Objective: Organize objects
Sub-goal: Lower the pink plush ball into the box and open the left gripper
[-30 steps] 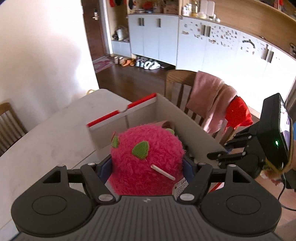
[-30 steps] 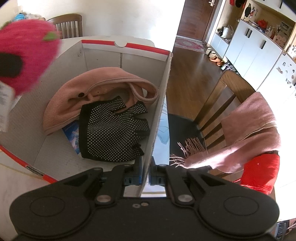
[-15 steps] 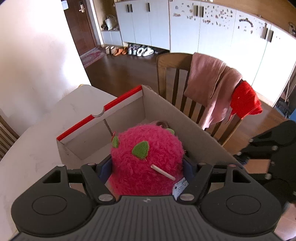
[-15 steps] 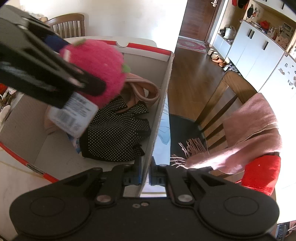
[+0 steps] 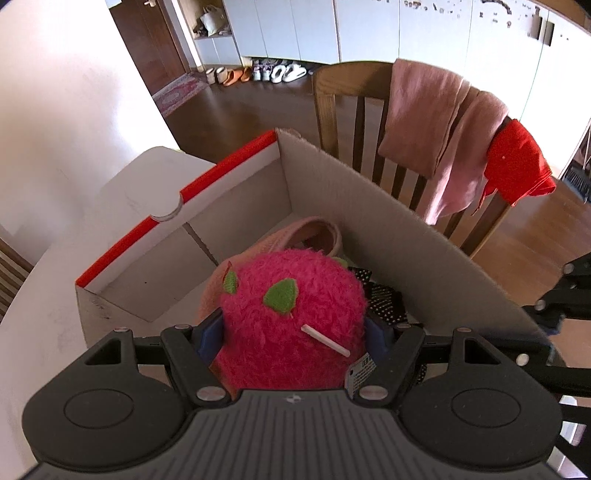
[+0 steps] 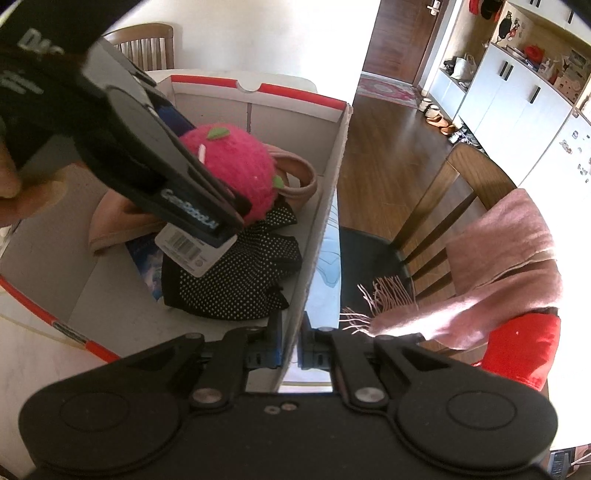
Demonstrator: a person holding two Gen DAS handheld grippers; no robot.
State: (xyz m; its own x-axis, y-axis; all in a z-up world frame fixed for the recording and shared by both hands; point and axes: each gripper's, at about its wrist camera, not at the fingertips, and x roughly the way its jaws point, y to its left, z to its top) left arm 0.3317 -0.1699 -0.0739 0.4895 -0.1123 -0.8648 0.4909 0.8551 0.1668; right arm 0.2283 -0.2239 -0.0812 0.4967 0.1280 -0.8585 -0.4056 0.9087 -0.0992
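We see a hot-pink plush ball (image 5: 291, 317) with green leaf patches, above black white-dotted gloves (image 6: 236, 280) and a dusty-pink cap (image 5: 295, 236) inside the white, red-rimmed box (image 5: 221, 173); beside the box hang a pink scarf (image 5: 439, 129) and red cloth (image 5: 517, 162).

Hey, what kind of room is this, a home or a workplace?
Most likely a home, a dining area by the entry. A wooden slat-back chair draped with a pink fringed scarf stands at the white table, and pairs of shoes line the floor under white cabinets beside a dark wooden door.
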